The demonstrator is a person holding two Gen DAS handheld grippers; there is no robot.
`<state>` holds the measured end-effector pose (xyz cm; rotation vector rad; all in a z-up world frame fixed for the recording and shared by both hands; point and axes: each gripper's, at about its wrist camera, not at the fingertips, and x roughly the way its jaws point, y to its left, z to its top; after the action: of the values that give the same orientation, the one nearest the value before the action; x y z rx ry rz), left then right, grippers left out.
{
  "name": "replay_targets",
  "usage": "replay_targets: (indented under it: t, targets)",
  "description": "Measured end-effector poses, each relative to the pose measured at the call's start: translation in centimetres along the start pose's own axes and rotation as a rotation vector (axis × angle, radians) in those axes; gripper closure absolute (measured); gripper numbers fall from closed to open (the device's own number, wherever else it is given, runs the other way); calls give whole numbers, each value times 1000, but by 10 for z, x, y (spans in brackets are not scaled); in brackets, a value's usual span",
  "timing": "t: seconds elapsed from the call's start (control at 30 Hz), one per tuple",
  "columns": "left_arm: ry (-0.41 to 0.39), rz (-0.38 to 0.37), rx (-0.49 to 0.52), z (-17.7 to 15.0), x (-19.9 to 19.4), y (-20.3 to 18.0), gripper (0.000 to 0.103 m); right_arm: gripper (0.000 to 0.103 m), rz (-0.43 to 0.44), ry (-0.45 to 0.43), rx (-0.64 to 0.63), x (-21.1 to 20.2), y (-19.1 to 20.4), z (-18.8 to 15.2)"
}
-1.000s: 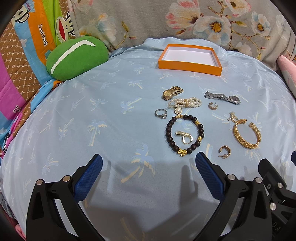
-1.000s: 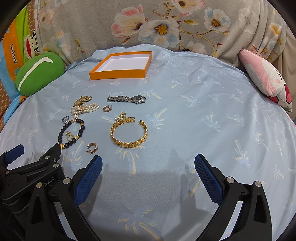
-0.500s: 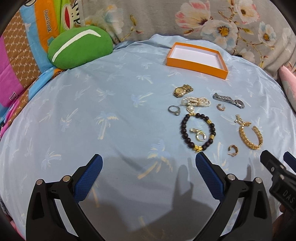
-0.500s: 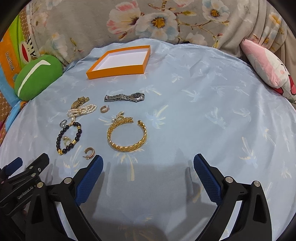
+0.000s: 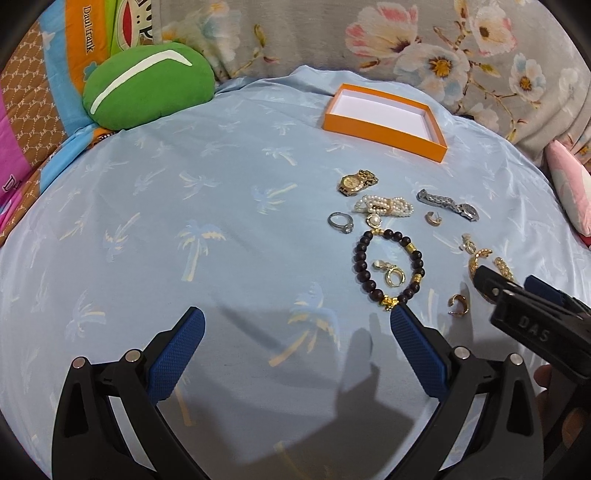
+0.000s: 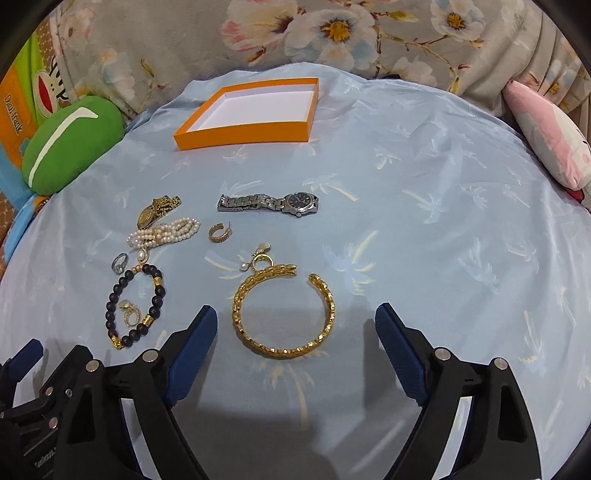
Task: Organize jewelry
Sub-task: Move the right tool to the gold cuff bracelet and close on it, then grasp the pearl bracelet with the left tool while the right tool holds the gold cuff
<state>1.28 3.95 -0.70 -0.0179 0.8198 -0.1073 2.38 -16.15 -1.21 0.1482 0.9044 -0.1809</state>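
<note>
Jewelry lies on a light blue palm-print sheet. A gold cuff bracelet (image 6: 283, 314) lies just in front of my open, empty right gripper (image 6: 295, 328), between its fingers. A silver watch (image 6: 267, 202), gold watch (image 6: 158, 209), pearl bracelet (image 6: 164, 232), dark bead bracelet (image 6: 135, 306), silver ring (image 6: 119, 262) and hoop earring (image 6: 218, 233) lie beyond. An empty orange box (image 6: 251, 110) sits at the back. My left gripper (image 5: 293, 338) is open and empty, left of the bead bracelet (image 5: 388, 264). The orange box shows in the left wrist view too (image 5: 384, 122).
A green cushion (image 5: 147, 85) lies at the back left, a pink plush pillow (image 6: 546, 136) at the right. Floral fabric (image 6: 332, 29) runs behind the sheet. The right gripper's body (image 5: 532, 325) shows at the lower right of the left wrist view, over the gold cuff.
The right gripper has moved forward and down toward the gold cuff, which now lies between its fingers. The left gripper has shifted left; the jewelry sits further right in its view.
</note>
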Motion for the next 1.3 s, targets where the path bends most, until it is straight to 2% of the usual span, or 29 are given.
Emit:
replay_targets:
  t: [0.23,0.3,0.67,1.0,1.3]
  targets:
    - [19,-25,14,1,4,-3,5,37,-3,9,-23,2,3,-1]
    - [19,-27,20,1,4,-5,5,46,-1,4,-16,0,2,-2]
    - [42,-52,36,5,8,-8,5,46,28,-1,8,-2,-6,-2]
    - [4,-40,61,24,11,-11,5,46,30,-3,29,-6,-22,-4]
    - [21,-72,59,28,16,-20,5,46,36,-14,22,-11,-27,-8]
